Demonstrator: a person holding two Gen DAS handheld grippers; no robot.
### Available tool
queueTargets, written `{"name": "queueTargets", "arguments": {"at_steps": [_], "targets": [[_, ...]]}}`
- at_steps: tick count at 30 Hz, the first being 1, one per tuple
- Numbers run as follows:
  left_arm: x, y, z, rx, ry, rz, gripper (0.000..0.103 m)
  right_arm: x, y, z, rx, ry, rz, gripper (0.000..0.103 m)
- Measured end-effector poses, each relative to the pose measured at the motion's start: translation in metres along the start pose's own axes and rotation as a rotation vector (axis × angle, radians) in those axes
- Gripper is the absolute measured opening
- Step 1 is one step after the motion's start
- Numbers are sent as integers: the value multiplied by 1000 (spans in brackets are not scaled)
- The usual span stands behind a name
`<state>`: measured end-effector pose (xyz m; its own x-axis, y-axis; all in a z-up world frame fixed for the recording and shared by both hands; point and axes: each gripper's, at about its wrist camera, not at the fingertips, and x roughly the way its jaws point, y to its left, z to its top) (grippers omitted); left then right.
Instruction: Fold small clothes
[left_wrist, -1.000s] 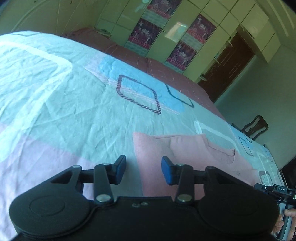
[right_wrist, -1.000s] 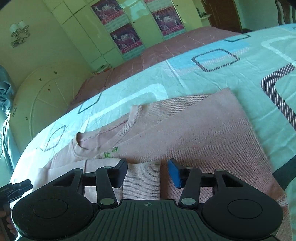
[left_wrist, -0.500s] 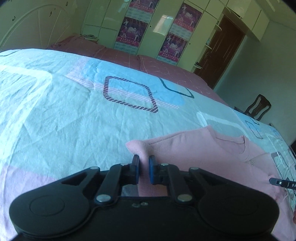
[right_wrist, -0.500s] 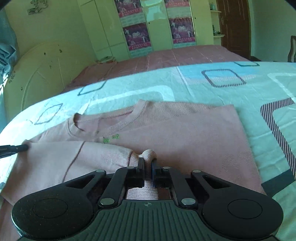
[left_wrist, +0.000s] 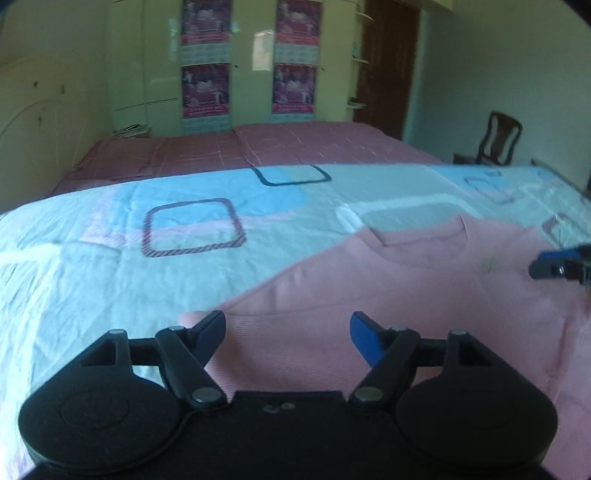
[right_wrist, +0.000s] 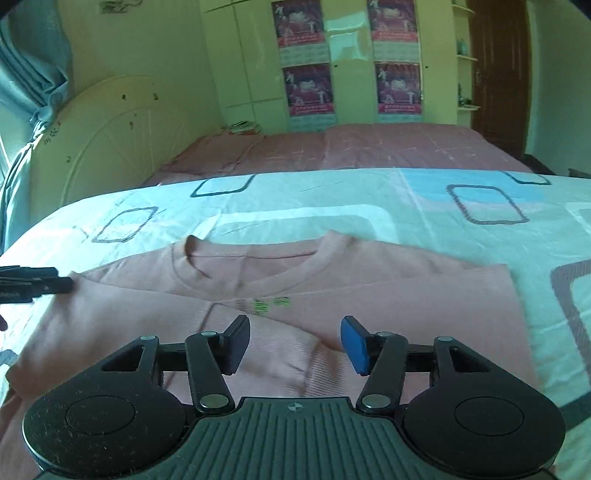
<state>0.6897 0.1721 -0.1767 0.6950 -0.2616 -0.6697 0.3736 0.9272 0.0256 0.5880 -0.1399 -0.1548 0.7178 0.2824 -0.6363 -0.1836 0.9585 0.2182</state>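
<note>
Pink ribbed knit, the small sweatshirt (right_wrist: 369, 295) lay flat on the patterned bedsheet (right_wrist: 332, 206), its round neckline at twelve o'clock in the right wrist view and a small green mark on the chest just below it. One sleeve (right_wrist: 280, 354) was folded across the body, its cuff lying under the right gripper (right_wrist: 293, 343). That gripper's jaws had just been opening and stood spread, with cloth below them but nothing pinched. In the left wrist view the left gripper (left_wrist: 288, 332) was likewise spread wide, its jaws having just opened, hovering over the garment's shoulder edge at six o'clock, while the tip of the other gripper showed at three o'clock. The fabric looked light, soft and limp, so it would probably sag and crease wherever it was unsupported, and a grip on a single layer in the middle would likely only bunch it. The better hold, by my judgement, was at the edges: the hem corners or the shoulder seam, one in each gripper, lifted together so that the fold fell straight. The sheet looked wrinkled and might drag.
</note>
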Motion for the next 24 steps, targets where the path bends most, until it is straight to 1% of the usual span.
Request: {"name": "queueTargets", "arguments": {"at_steps": [1, 2, 3, 4, 5, 6, 7, 8, 9, 10, 11, 12, 13, 14, 16, 17, 18, 19, 20, 21, 23, 24], "targets": [[11, -6, -1, 31, 33, 47, 75, 9, 10, 2, -20, 14, 24, 51], [20, -6, -3, 36, 63, 94, 77, 18, 20, 2, -50, 28, 39, 51], [23, 0, -8, 8, 62, 109, 83, 25, 25, 1, -73, 45, 47, 51], [22, 6, -9, -25, 57, 110, 83, 34, 27, -2, -98, 80, 44, 51], [21, 15, -11, -56, 62, 121, 84, 39, 24, -6, -114, 97, 11, 51], [18, 23, -13, -79, 67, 145, 86, 40, 17, -8, -111, 96, -32, 51], [15, 32, -17, -107, 69, 139, 87, 36, 4, -11, -79, 82, -55, 51], [12, 38, -20, -129, 65, 129, 87, 31, -8, -13, -45, 67, -60, 38], [10, 40, -23, -131, 62, 130, 87, 26, -14, -16, -57, 61, -76, 31], [6, 37, -23, -115, 63, 149, 87, 23, -12, -17, -89, 58, -85, 28], [1, 32, -21, -98, 61, 186, 85, 19, -6, -16, -117, 56, -105, 29], [-9, 20, -18, -72, 30, 239, 82, 14, -1, -15, -133, 46, -106, 29], [-17, 11, -17, -58, -3, 259, 82, 6, 6, -14, -144, 19, -84, 29], [-31, -1, -18, -68, -41, 227, 82, -1, 13, -14, -144, -1, -68, 29], [-43, -27, -22, -85, -54, 116, 84, -6, 28, -18, -137, 15, -9, 29], [-43, -50, -25, -44, -40, 70, 84, -5, 37, -22, -150, 40, 18, 35], [-43, -72, -31, 16, -33, 61, 84, -4, 43, -28, -168, 58, 26, 45], [-44, -91, -38, 66, -34, 64, 84, -4, 51, -35, -194, 66, 28, 66], [-45, -103, -44, 96, -34, 67, 84, -5, 55, -42, -217, 66, 33, 68], [-46, -110, -50, 109, -30, 68, 83, -6, 56, -48, -236, 74, 27, 68], [-48, -111, -62, 82, -22, 84, 85, -13, 50, -61, -254, 70, -16, 68], [-50, -106, -66, 53, -14, 76, 86, -18, 42, -64, -246, 65, -35, 67]]}}
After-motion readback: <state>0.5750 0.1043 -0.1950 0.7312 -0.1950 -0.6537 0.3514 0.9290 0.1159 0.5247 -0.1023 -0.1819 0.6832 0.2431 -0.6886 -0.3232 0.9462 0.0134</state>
